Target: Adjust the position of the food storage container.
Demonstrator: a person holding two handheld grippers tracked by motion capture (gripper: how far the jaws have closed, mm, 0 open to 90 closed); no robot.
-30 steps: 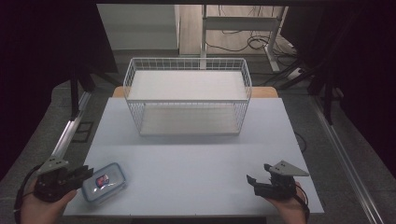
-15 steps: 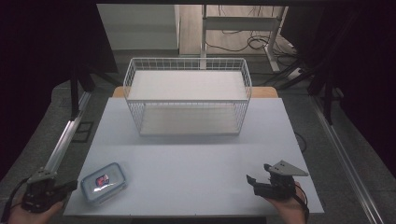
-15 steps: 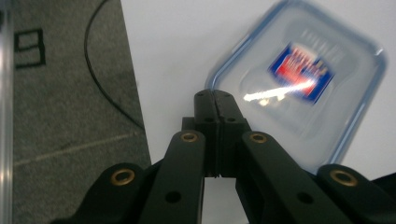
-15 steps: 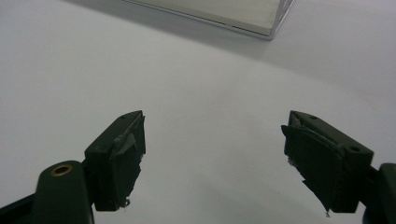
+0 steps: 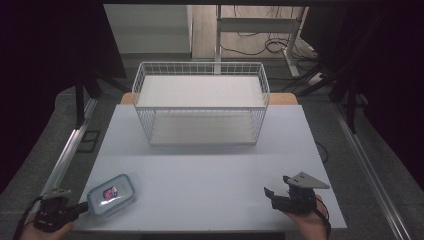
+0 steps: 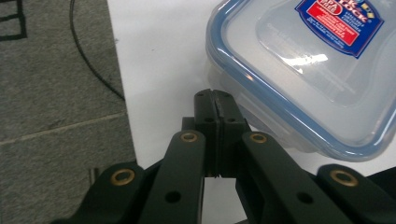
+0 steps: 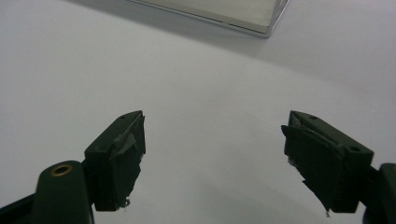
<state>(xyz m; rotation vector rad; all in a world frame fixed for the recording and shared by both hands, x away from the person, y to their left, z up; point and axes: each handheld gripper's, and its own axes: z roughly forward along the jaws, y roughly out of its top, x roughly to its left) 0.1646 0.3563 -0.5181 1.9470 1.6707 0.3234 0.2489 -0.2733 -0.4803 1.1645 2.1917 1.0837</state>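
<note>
Left gripper is seen with jaws pressed together, nothing between them; tips sit just beside the box, at its near-left wall, contact not clear from the left gripper view. In the high view the left gripper is placed at the table's front-left corner, partly off the edge over the floor. Right gripper is held at front-right, jaws wide apart, nothing between them, bare tabletop ahead of it in the right gripper view.

Progress, as judged: early. The box is lying flat, lid on, near the front-left corner, not gripped and not lifted. The basket is seen to hold nothing. The likely aim is taken to be box into basket; if so, grasp, carry and drop are all left to be done.

Edges and room:
- Box is set close to the table's left and front edges; a sideways nudge from shut jaws could push it, so care is needed there.
- Jaws must be opened before any grasp can be made; the box is wide against them.
- Wide free tabletop is left between box and basket, no obstacles on that path.
- Basket rim must be cleared from above; wire walls are tall.
</note>
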